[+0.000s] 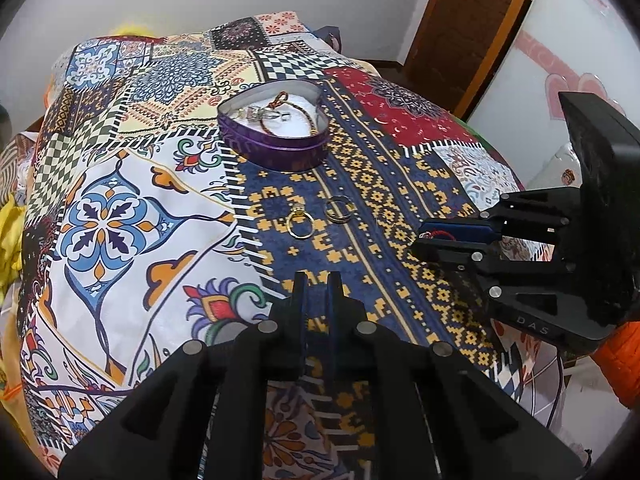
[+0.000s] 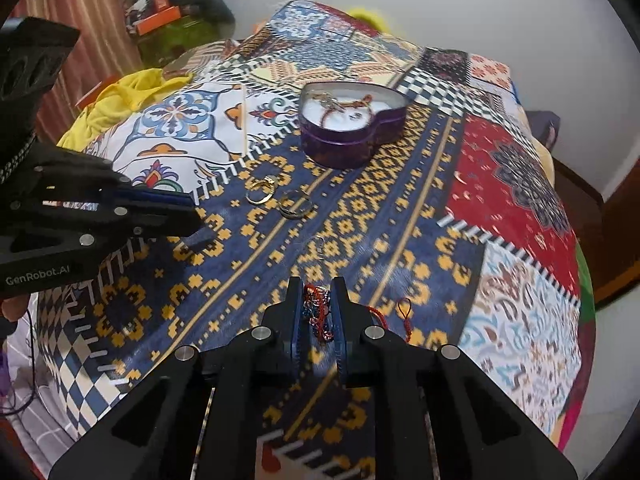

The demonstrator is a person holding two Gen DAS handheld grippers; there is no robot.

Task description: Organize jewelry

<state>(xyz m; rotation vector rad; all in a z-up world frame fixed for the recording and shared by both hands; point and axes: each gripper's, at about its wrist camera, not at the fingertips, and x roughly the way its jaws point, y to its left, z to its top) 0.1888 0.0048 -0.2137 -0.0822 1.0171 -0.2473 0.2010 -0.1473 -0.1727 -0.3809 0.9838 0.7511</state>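
Observation:
A purple heart-shaped tin (image 1: 280, 148) (image 2: 352, 140) holds a corded bracelet and small silver pieces on a white lining. On the patterned bedspread lie a gold ring (image 1: 301, 222) (image 2: 262, 192), a pair of thin bands (image 1: 339, 210) (image 2: 296, 205) and a small thin ring (image 1: 385, 220) (image 2: 319, 242). My right gripper (image 2: 318, 312) (image 1: 420, 238) is shut on a red and blue beaded bracelet (image 2: 319, 312); its red cord (image 2: 404, 316) trails to the right. My left gripper (image 1: 317, 280) (image 2: 192, 210) hovers just short of the rings, jaws narrowly apart and empty.
The patchwork bedspread (image 1: 120, 200) covers a raised surface. Yellow cloth (image 2: 116, 100) lies at its left edge. A wooden door (image 1: 472, 20) and a white cabinet (image 1: 560, 60) stand at the right, with clutter at the back left in the right wrist view (image 2: 176, 20).

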